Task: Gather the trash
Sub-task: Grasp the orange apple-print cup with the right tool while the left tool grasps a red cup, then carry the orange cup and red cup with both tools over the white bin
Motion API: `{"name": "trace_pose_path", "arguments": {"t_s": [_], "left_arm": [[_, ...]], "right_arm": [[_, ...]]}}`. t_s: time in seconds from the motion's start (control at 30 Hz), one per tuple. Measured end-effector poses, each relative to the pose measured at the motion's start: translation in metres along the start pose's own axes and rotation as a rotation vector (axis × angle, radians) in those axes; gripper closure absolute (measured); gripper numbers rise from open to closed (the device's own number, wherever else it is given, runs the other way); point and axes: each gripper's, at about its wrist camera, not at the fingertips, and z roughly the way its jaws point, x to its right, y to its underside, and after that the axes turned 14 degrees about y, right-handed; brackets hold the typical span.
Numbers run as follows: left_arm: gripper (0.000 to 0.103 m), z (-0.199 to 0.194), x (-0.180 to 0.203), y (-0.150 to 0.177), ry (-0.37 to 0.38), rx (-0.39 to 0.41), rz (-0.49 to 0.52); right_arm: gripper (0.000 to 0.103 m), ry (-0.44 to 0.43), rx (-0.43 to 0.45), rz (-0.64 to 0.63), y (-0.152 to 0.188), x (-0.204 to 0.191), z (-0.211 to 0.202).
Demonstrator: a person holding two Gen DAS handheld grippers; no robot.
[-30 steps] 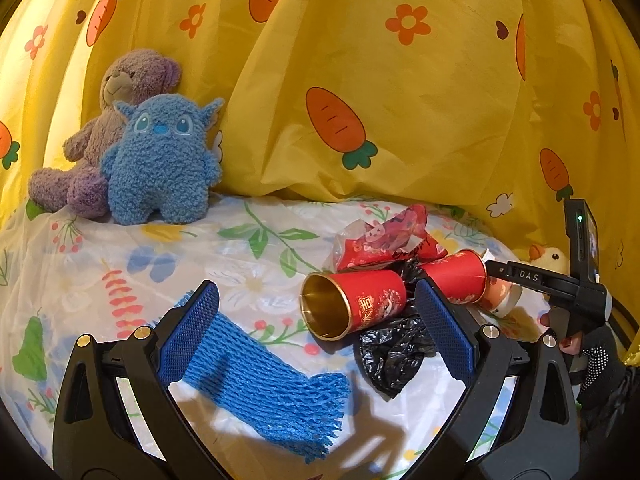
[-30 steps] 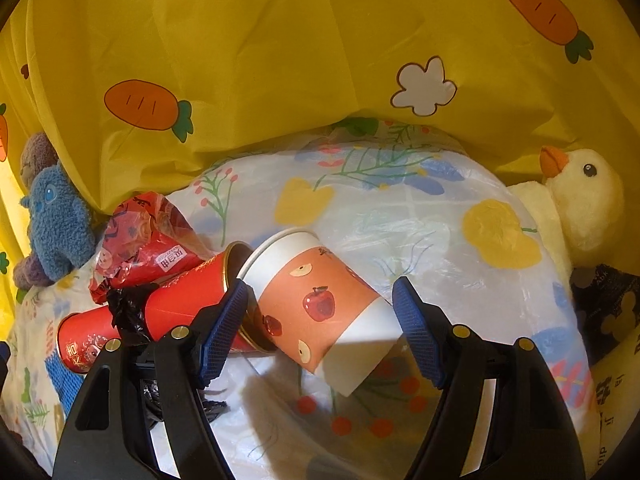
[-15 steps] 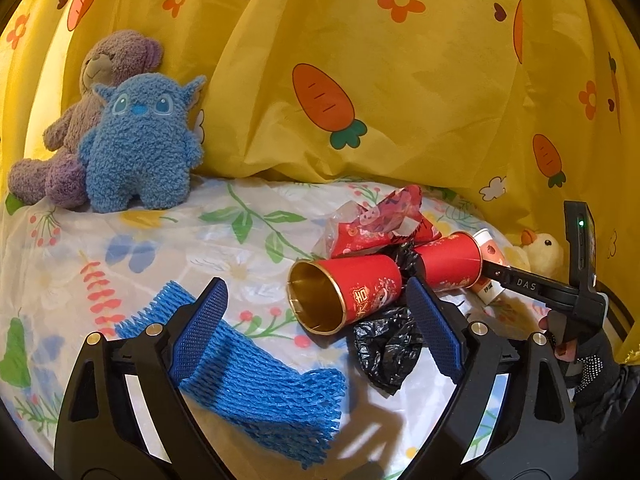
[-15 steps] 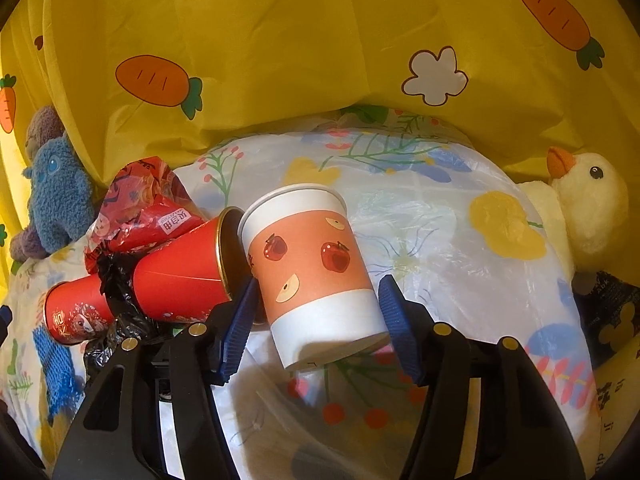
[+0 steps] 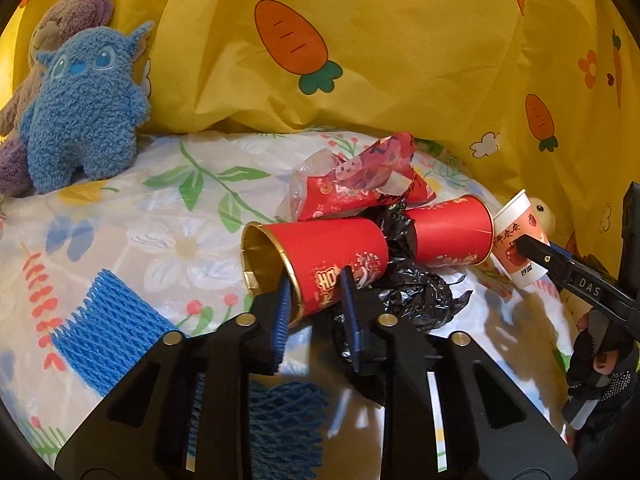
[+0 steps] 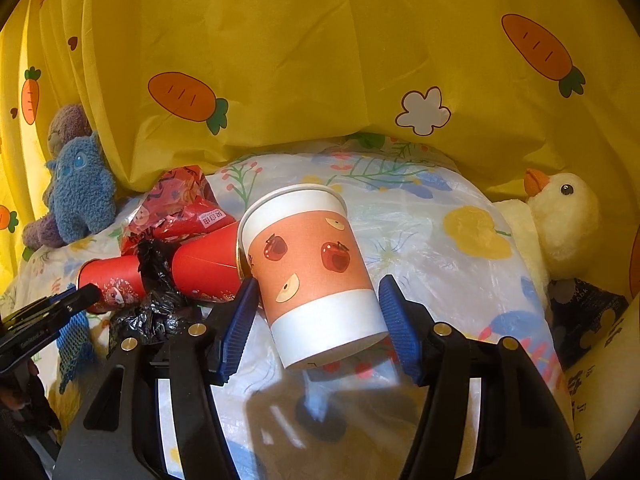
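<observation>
While its jaws are closing, the left gripper [image 5: 314,300] has the rim of the near red cup [image 5: 320,260] between its blue pads, one pad inside the gold mouth and one on the outer wall; pads look to be pinching the wall. That cup lies on its side on the floral sheet [image 5: 160,208], mouth toward the camera, with crumpled black plastic bag [image 5: 416,292] against its base and a second red cup [image 5: 448,236] lying past the bag. Red snack wrapper [image 5: 360,184] sits just behind both cups. Blue foam net [image 5: 108,336] lies flat on the sheet left of the gripper, partly under it. Right gripper [image 6: 316,308], about half open, straddles the apple-print paper cup [image 6: 316,276]; left pad touches the cup wall, right pad sits just beside it, cup tilted and off the sheet at its lower edge, so it looks gripped. Cup rim touches the second red cup's mouth. Blue plush [image 5: 84,108] and purple bear [image 5: 60,20] sit at the yellow carrot curtain [image 5: 400,60], far left. Yellow duck plush [image 6: 560,220] lies right of the paper cup, well apart.
</observation>
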Motion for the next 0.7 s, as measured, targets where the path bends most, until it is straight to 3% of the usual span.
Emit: {"name": "trace_pose_path", "arguments": {"t_s": [0.2, 0.37, 0.7], "left_arm": [[0.1, -0.011, 0.02, 0.001, -0.011, 0.049, 0.068], [0.1, -0.034, 0.038, 0.001, -0.049, 0.112, 0.116], [0.1, -0.067, 0.074, 0.006, -0.031, 0.178, 0.183]], "right_arm": [[0.042, 0.027, 0.009, -0.016, 0.005, 0.006, -0.005], [0.042, 0.038, 0.021, -0.015, 0.008, 0.015, -0.013], [0.042, 0.091, 0.066, -0.037, 0.01, 0.029, -0.033]]}}
